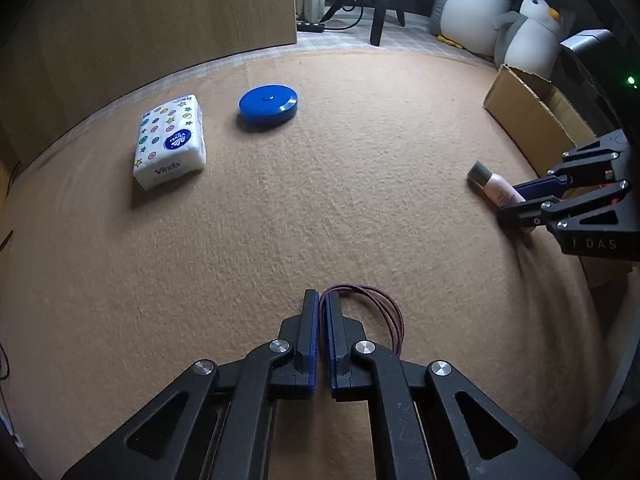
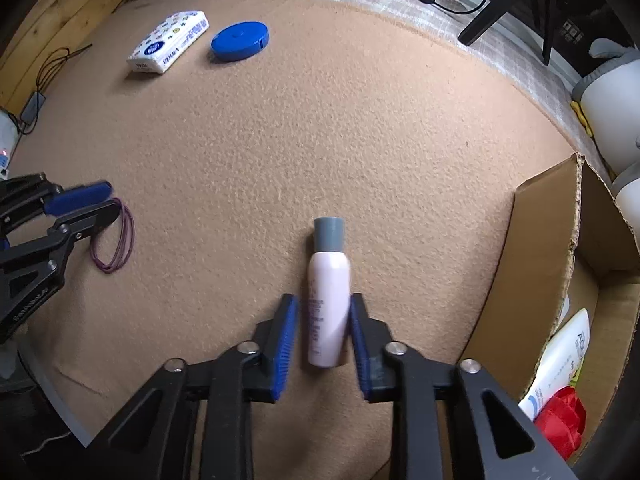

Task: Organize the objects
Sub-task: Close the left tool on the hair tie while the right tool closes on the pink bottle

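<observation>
Both claws are at the pick-up step: the left gripper (image 1: 323,300) is clamped on the purple elastic bands (image 1: 384,312), the right gripper (image 2: 323,308) on the pink bottle (image 2: 327,304) (lying between its pads), so next comes lifting toward the cardboard box (image 2: 540,280) at its right.

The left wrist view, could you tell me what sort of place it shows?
Probably a room at home, worked on the floor: tan carpet, plush penguins by the wall, and a cardboard box for tidying.

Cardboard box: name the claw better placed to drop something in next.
Right. The right claw grips the pink bottle beside the cardboard box; the left claw, pinching the purple band, is farther away.
</observation>
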Demonstrator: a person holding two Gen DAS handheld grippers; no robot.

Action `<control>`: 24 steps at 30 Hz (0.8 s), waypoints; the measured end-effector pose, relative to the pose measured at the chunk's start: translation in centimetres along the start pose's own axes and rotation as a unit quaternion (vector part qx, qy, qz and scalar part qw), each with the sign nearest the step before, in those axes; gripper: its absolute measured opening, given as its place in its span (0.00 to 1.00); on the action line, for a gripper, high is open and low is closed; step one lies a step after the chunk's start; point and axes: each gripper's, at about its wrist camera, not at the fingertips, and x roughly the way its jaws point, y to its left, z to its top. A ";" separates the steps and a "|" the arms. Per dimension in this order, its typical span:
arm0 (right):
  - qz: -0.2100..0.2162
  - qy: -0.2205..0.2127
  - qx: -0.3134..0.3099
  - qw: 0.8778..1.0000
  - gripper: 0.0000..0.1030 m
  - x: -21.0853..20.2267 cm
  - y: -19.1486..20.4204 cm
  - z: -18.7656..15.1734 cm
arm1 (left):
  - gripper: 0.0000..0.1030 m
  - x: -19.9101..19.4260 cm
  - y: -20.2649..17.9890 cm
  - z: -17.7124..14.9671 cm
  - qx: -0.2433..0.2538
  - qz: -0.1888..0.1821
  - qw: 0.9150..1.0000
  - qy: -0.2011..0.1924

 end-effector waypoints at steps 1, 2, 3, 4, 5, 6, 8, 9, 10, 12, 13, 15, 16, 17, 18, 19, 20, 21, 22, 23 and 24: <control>-0.002 -0.004 0.001 1.000 0.17 0.0 0.0 0.0 | 0.03 0.0 0.2 -0.1 -0.011 -0.009 1.000 -0.001; -0.005 -0.009 0.000 1.000 0.17 -0.1 0.0 -0.2 | 0.03 -0.1 0.6 -0.2 -0.023 -0.019 1.000 -0.001; -0.006 -0.013 -0.001 1.000 0.17 -0.2 0.1 -0.2 | 0.03 -0.1 1.3 -0.3 -0.043 -0.036 0.998 0.000; -0.004 -0.017 0.001 1.000 0.17 -0.3 0.0 -0.3 | 0.03 0.0 1.9 -0.3 -0.061 -0.051 0.997 0.001; 0.002 -0.020 0.006 1.000 0.17 -0.4 -0.1 -0.5 | 0.03 0.0 2.4 -0.5 -0.076 -0.062 0.995 0.001; 0.008 -0.025 0.012 1.000 0.17 -0.5 -0.3 -0.6 | 0.03 -0.1 2.7 -0.8 -0.081 -0.063 0.995 0.000; 0.015 -0.032 0.020 0.999 0.17 -0.7 -0.5 -0.9 | 0.03 -0.5 3.0 -1.2 -0.088 -0.062 0.994 -0.004; 0.018 -0.037 0.023 0.999 0.17 -0.8 -0.6 -1.1 | 0.03 -0.6 3.2 -1.3 -0.090 -0.064 0.994 -0.005; 0.021 -0.040 0.025 0.999 0.17 -1.0 -0.6 -1.2 | 0.03 -0.8 3.3 -1.5 -0.094 -0.066 0.993 -0.007; 0.025 -0.049 0.028 0.998 0.17 -1.4 -0.6 -1.5 | 0.03 -1.3 3.7 -1.8 -0.101 -0.069 0.992 -0.013; 0.026 -0.053 0.028 0.998 0.17 -1.6 -0.6 -1.6 | 0.03 -1.6 3.7 -2.0 -0.102 -0.070 0.992 -0.015; 0.028 -0.061 0.028 0.997 0.17 -2.1 -0.3 -1.8 | 0.03 -2.0 3.9 -2.3 -0.106 -0.070 0.992 -0.018; 0.027 -0.064 0.029 0.997 0.17 -2.3 -0.2 -1.8 | 0.03 -2.2 4.0 -2.3 -0.107 -0.070 0.992 -0.021; 0.027 -0.067 0.029 0.997 0.17 -2.4 0.5 -1.8 | 0.03 -2.6 4.1 -2.3 -0.107 -0.070 0.991 -0.025; 0.026 -0.070 0.028 0.997 0.17 -2.4 1.5 -2.0 | 0.03 -2.9 4.2 -2.2 -0.108 -0.070 0.991 -0.029; 0.025 -0.074 0.028 0.997 0.17 -2.2 2.5 -2.1 | 0.03 -3.4 4.2 -2.2 -0.107 -0.070 0.991 -0.033; 0.026 -0.078 0.028 0.996 0.17 -2.6 2.3 -2.1 | 0.03 -4.0 4.2 -2.2 -0.107 -0.072 0.991 -0.039; 0.026 -0.082 0.028 0.996 0.17 -3.2 2.9 -2.5 | 0.03 -4.8 4.1 -2.4 -0.106 -0.072 0.991 -0.044; 0.026 -0.089 0.030 0.995 0.17 -3.6 2.9 -2.7 | 0.03 -5.3 4.1 -2.3 -0.104 -0.073 0.991 -0.049; 0.028 -0.092 0.031 0.995 0.17 -3.3 2.7 -2.5 | 0.03 -5.9 4.0 -2.1 -0.101 -0.072 0.991 -0.054; 0.030 -0.096 0.032 0.994 0.17 -3.4 2.9 -2.5 | 0.03 -6.4 3.8 -2.0 -0.097 -0.072 0.991 -0.058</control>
